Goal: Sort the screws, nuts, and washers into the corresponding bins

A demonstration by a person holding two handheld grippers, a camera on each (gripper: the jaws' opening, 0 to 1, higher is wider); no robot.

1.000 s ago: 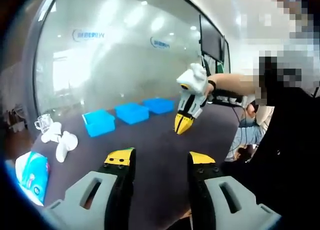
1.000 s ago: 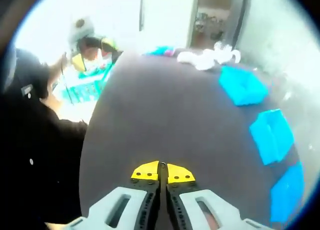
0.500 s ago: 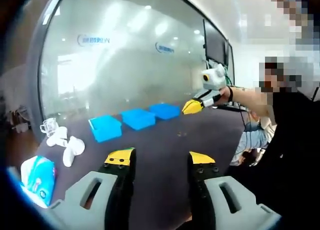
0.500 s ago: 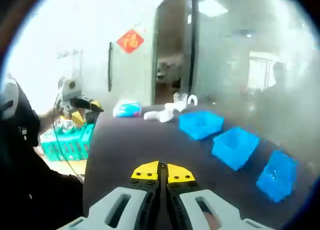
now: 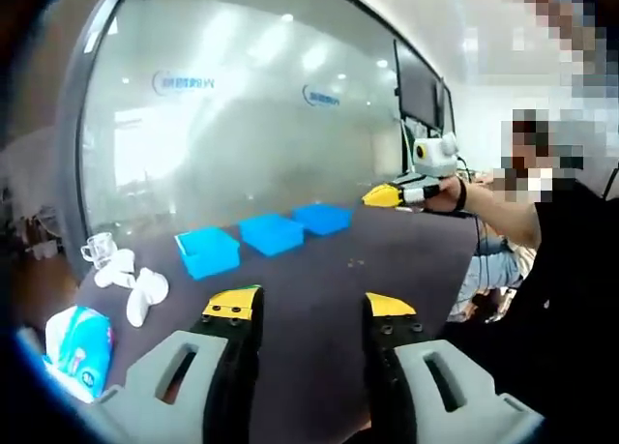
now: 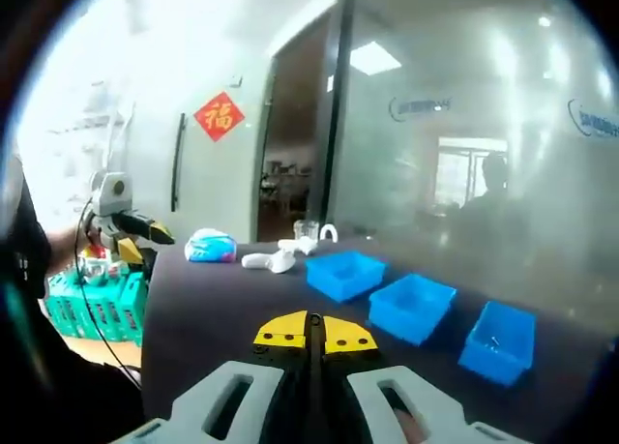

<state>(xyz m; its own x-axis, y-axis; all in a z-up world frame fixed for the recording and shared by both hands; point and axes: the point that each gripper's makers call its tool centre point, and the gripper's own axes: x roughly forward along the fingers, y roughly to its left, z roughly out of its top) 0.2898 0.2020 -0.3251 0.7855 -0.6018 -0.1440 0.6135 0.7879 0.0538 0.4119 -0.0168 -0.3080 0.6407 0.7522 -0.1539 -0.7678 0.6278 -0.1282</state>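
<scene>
Three blue bins stand in a row on the dark table, also seen as bins in the right gripper view. A few tiny hardware specks lie on the table near the bins. My left gripper is open and empty above the table's near side; it appears small as the left gripper at the far left. My right gripper is shut with nothing visible between its jaws. A person's hand holds the right gripper level in the air, beyond the bins.
White objects, a glass cup and a tissue pack sit at the table's left end. A green basket stands off the table's edge. A glass wall runs behind the bins. The person stands at the right.
The right gripper swung up from pointing down at the table to level and moved away to the right. The right gripper view tilted up toward the room. The left gripper stayed open.
</scene>
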